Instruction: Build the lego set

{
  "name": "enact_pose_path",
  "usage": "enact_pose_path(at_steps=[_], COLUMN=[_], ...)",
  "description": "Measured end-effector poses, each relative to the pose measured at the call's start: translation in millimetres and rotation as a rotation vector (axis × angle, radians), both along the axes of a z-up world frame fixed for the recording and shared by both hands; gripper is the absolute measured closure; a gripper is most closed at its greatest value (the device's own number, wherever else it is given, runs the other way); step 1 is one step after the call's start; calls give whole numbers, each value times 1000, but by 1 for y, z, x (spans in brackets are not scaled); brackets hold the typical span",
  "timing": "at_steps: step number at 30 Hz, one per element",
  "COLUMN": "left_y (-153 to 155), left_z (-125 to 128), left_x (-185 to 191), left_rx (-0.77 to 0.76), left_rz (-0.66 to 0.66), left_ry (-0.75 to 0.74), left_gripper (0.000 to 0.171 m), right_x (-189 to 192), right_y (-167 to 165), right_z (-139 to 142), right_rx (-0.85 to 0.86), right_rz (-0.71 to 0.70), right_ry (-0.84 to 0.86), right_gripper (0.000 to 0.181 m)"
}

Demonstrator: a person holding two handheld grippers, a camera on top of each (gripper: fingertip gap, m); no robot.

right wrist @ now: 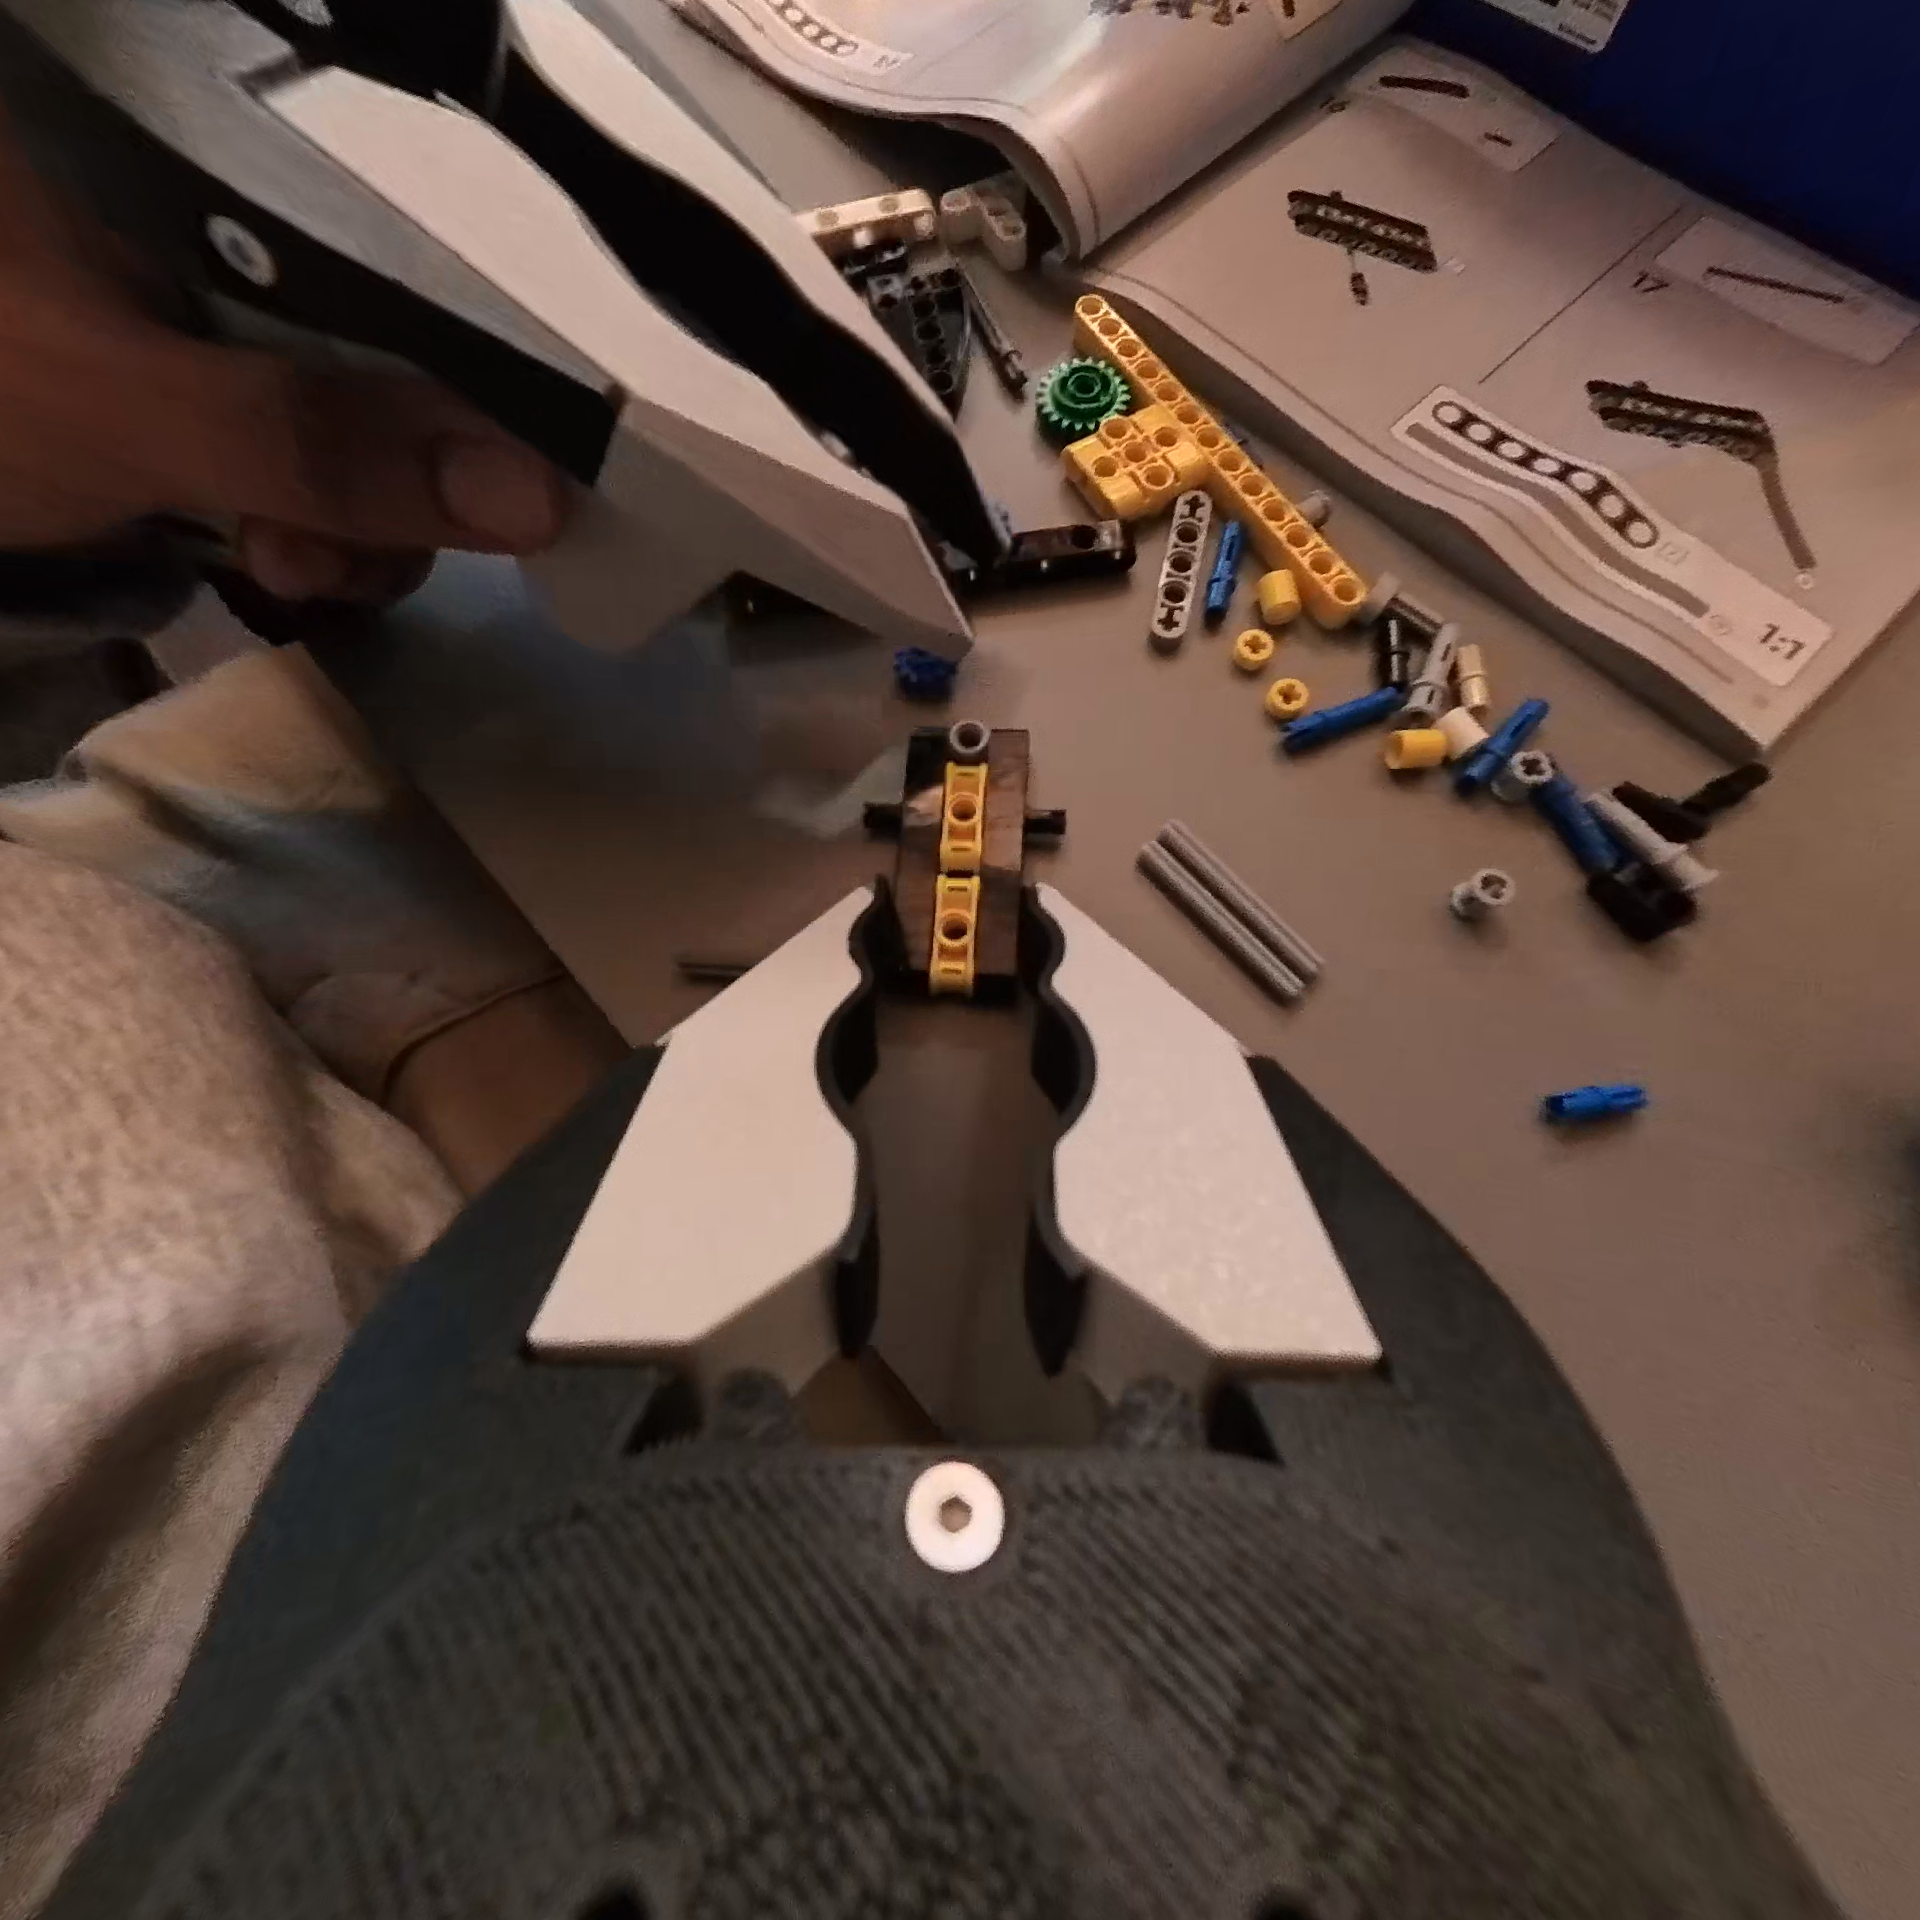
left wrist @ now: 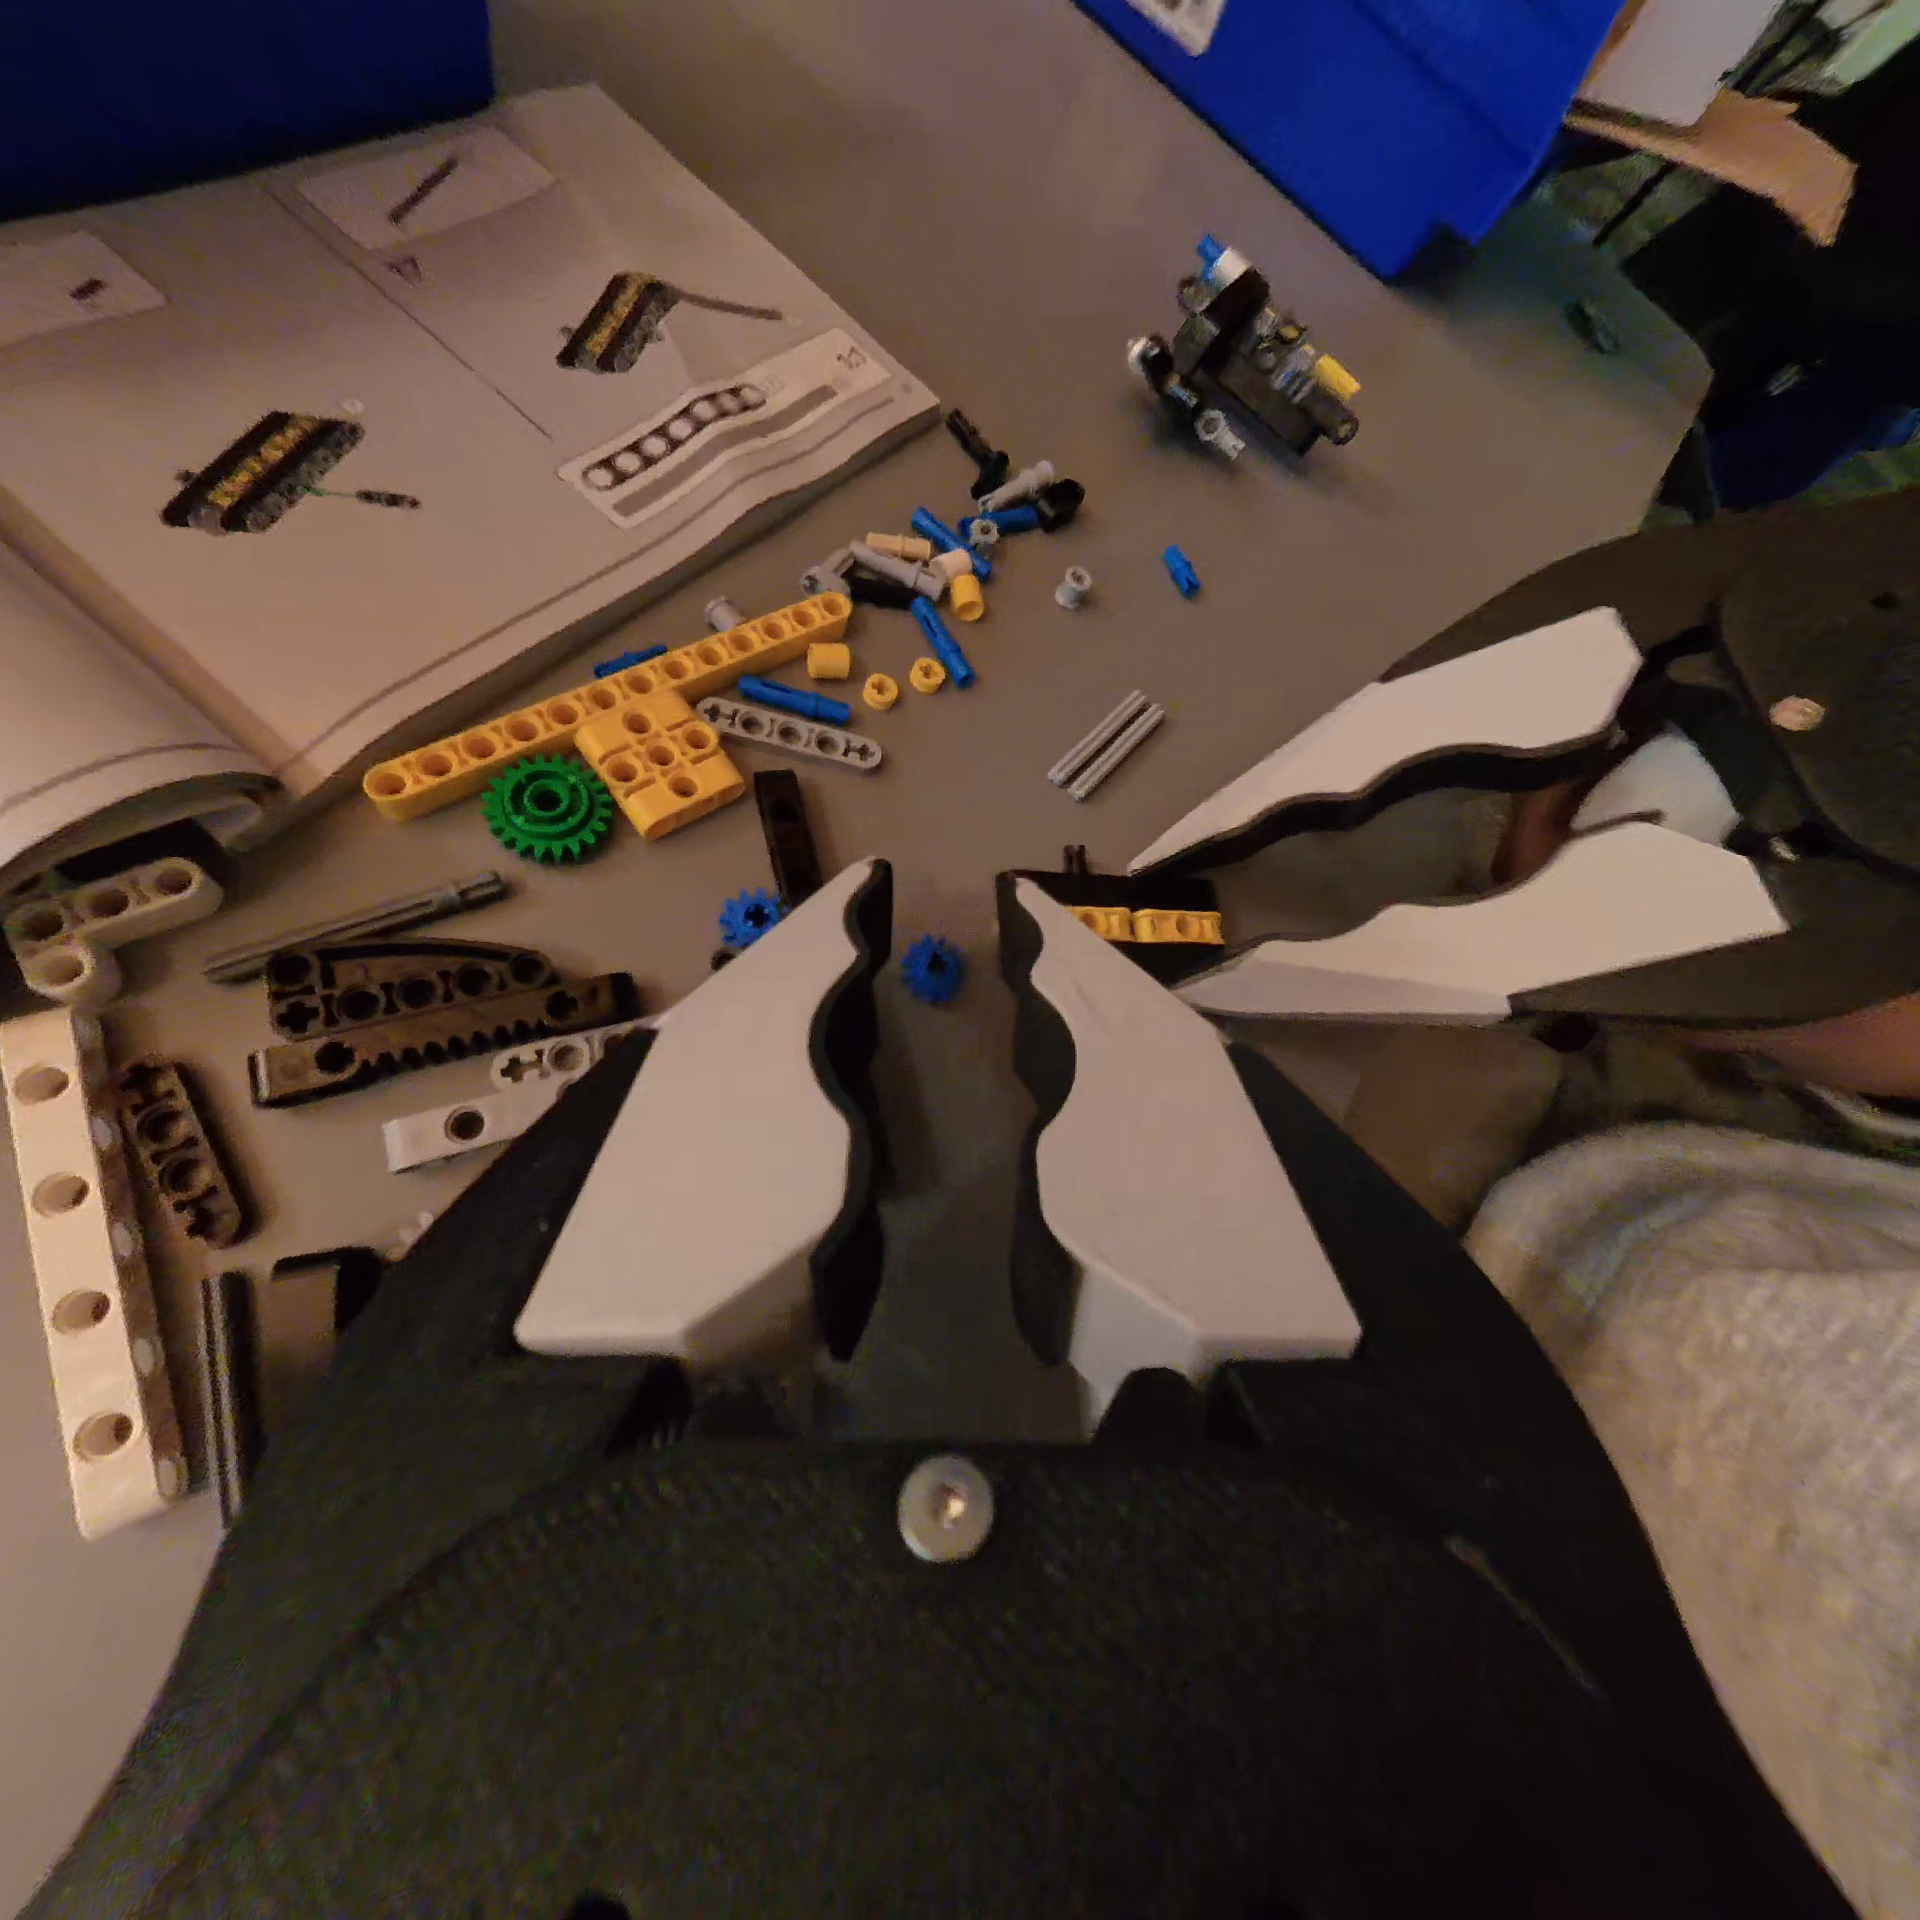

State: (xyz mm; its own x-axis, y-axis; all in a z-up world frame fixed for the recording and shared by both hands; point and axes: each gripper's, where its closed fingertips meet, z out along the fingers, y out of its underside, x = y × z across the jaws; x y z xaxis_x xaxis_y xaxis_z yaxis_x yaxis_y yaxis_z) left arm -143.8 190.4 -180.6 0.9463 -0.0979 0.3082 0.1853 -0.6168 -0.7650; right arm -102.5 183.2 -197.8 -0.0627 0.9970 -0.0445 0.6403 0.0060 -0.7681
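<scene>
Black-and-yellow assembly [right wrist: 961,868]: pinched at its near end by the right gripper [right wrist: 954,940], above the desk [right wrist: 1351,1195].
Small blue gear [left wrist: 930,968]: on the desk, between the spread left gripper [left wrist: 943,914] tips.
Loose pieces [left wrist: 914,603]: at 12 o'clock from the gear.

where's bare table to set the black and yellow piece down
Bare table lies right of the two grey axles, out past the lone blue pin toward the small built module. It is crowded left of the axles: the pin pile, yellow beam, green gear and black beams.
</scene>
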Motion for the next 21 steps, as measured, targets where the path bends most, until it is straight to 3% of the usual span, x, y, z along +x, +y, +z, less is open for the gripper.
enact_pose_path(at_steps=[5,10,12,18,21], left_y=[-6,-23,-30,-44,-45], left_z=[27,44,44,51,58], left_x=[20,36,42,59,59], left_rx=[166,271,258,280,314], left_rz=[-161,-348,-409,-512,-516], left_ry=[-95,-163,-187,-278,-342], left_gripper=[124,102,99,99,107], right_x=[2,11,14,12,17], right_y=[-8,-27,-34,-28,-23], right_z=[20,45,58,80,85], right_rx=[-95,-226,-311,-423,-472], right_rz=[132,424,518,520,504], right_ry=[104,216,250,365,402], right_gripper=[158,158,158,159,159])
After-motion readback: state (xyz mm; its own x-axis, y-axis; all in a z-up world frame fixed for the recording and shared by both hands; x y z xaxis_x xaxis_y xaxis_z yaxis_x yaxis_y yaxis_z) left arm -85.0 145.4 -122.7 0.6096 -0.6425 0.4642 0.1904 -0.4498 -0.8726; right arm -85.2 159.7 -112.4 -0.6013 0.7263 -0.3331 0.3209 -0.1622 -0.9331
